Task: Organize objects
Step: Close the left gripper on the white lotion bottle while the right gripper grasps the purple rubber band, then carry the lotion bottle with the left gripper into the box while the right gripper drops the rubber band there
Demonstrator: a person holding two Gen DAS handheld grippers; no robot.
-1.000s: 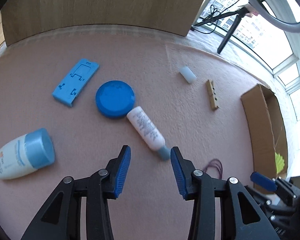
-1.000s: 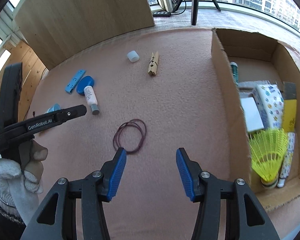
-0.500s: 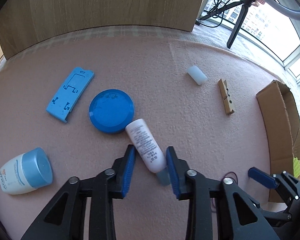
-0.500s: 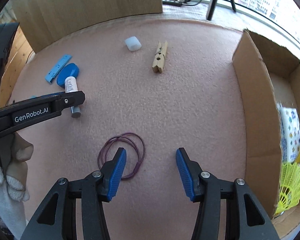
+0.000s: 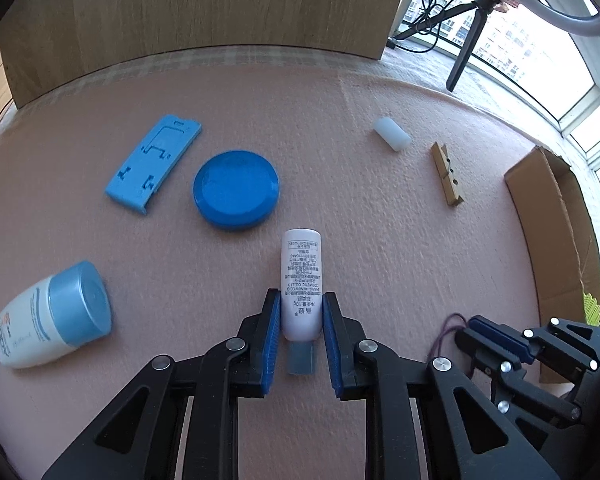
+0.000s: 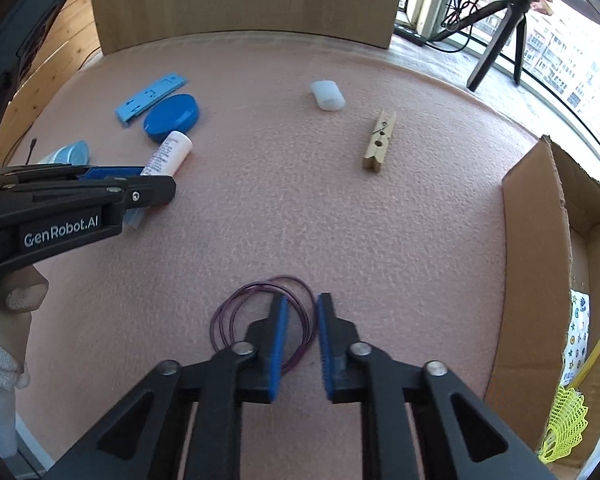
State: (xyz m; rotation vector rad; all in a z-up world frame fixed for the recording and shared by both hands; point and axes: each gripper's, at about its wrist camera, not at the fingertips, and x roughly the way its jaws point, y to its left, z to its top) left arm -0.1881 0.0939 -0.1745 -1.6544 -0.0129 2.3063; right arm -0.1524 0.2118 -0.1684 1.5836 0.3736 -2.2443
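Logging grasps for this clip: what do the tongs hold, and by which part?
Left tongs grip the white tube near its capped end. Right tongs straddle the purple rubber band, not visibly clamped.

tubes 1 (image 5: 301, 280) | bottles 1 (image 5: 52, 316) | lids 1 (image 5: 236, 190) | clothespins 1 (image 5: 446, 174) | boxes 1 (image 5: 556, 240)

Left gripper (image 5: 299, 312) clamped on white tube (image 5: 301, 284).
Blue pads pressing tube's lower sides, grey cap toward camera. Blue round lid (image 5: 236, 189) beyond; white-blue bottle (image 5: 54, 314) lying left on pink mat (image 5: 340, 200).

Glossy plastic tube (image 5: 301, 280), rough wooden clothespin (image 6: 379, 139), seemingly fuzzy pink cloth mat (image 6: 340, 220).
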